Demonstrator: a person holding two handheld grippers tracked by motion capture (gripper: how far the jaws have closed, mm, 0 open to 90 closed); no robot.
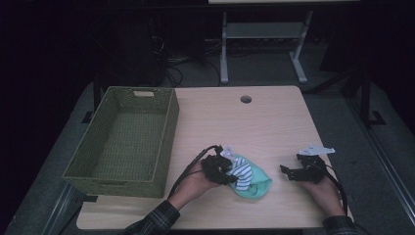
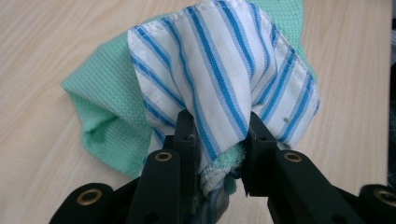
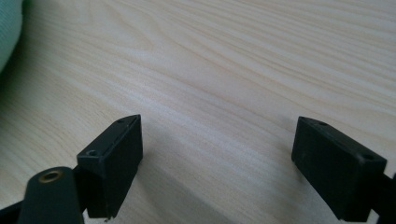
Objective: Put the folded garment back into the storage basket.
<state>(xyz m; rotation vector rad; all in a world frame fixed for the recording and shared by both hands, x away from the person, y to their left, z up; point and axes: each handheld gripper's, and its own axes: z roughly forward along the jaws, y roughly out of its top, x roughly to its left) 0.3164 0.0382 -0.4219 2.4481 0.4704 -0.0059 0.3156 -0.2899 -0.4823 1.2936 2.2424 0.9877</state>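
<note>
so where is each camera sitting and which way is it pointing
High view: above the person's side, looking forward and down on the table, basket and cloths; both forearms, left gripper and right gripper show.
Left gripper view: on the left gripper, looking along its jaws, which pinch the striped cloth over the green cloth.
Right gripper view: on the right gripper, looking down at bare table between open jaws.
Shared: high and left gripper views both show the cloths; all show the tabletop.

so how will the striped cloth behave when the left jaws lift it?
Likely floppy: the striped cloth bunches and folds where the left gripper pinches it. Probably light, being thin fabric. The green cloth seems caught in the same pinch, so it may lift too.
</note>
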